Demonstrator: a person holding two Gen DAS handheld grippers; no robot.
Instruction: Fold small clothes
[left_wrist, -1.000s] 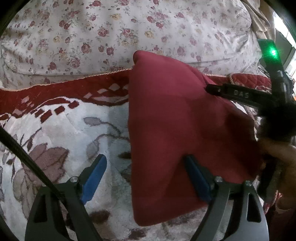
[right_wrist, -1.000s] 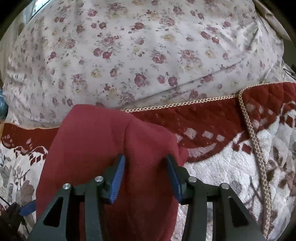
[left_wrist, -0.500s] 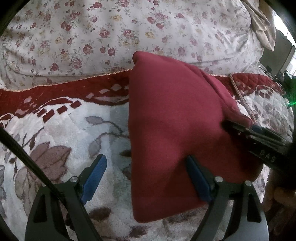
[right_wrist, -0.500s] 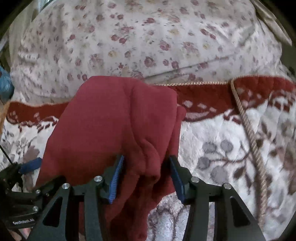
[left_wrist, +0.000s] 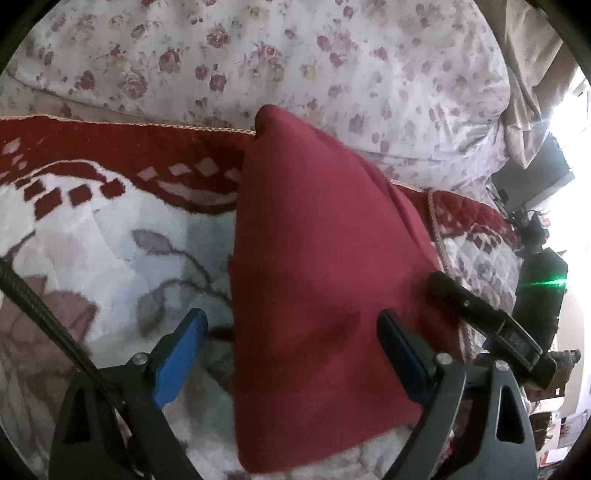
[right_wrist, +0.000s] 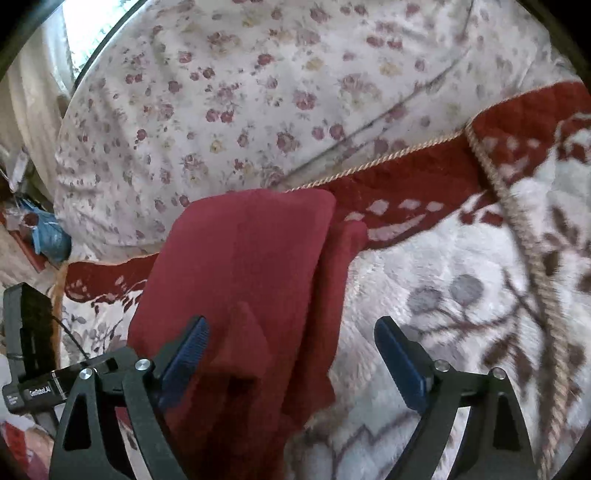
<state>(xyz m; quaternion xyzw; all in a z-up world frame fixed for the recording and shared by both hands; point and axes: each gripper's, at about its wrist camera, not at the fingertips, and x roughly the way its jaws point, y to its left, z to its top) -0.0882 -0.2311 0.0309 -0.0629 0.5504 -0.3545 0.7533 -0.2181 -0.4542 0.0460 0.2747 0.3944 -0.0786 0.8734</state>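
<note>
Both grippers, left and right, gape wide, holding nothing; the cloth lies loose on the blanket, so a brushing finger could undo its fold.

Dark red garment, plain soft knit, folded into a long narrow stack. In the left wrist view it runs from upper centre to bottom centre of the frame, widening downward. In the right wrist view it fills centre-left, layered edges showing along its right side, a small raised crease at lower centre.
</note>
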